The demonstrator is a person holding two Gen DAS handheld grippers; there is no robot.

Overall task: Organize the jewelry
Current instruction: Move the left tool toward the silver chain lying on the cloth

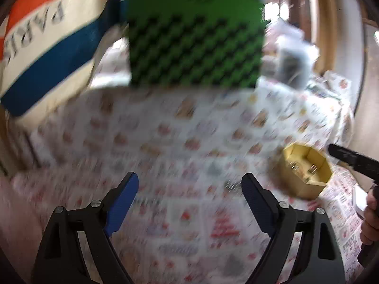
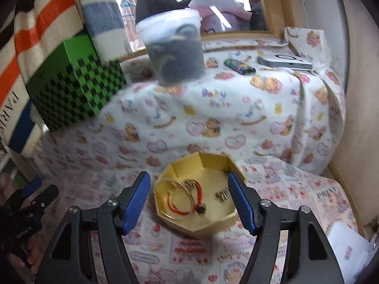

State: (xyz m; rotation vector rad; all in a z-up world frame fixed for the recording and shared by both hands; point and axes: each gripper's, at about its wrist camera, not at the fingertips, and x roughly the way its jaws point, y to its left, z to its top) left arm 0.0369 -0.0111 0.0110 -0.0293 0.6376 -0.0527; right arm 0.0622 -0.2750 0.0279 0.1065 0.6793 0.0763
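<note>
2 grippers hang over the printed cloth [image 2: 236, 118], both gaping wide, gripping nothing: right gripper [image 2: 189, 203] straddles the yellow octagonal box [image 2: 208, 163]; left gripper [image 1: 190, 198] is at its 9 o'clock. Inside: bracelets [image 2: 187, 196], earrings [image 2: 221, 194].

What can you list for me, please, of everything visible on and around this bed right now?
box: one, yellow, octagonal, open, on the patterned sheet between the right gripper's fingers.
jewelry: several pieces, red cord, metal rings and small metal bits, inside the box.
green box: one, green and black checked, far left.
tub: one, clear with dark contents, on the blanket.
blanket: one, white with bears, behind the box.
flat device: one, white, far right.
lighter: one, multicoloured, beside it.
left gripper: blue fingers, open, empty.
right gripper: blue fingers, open.
</note>
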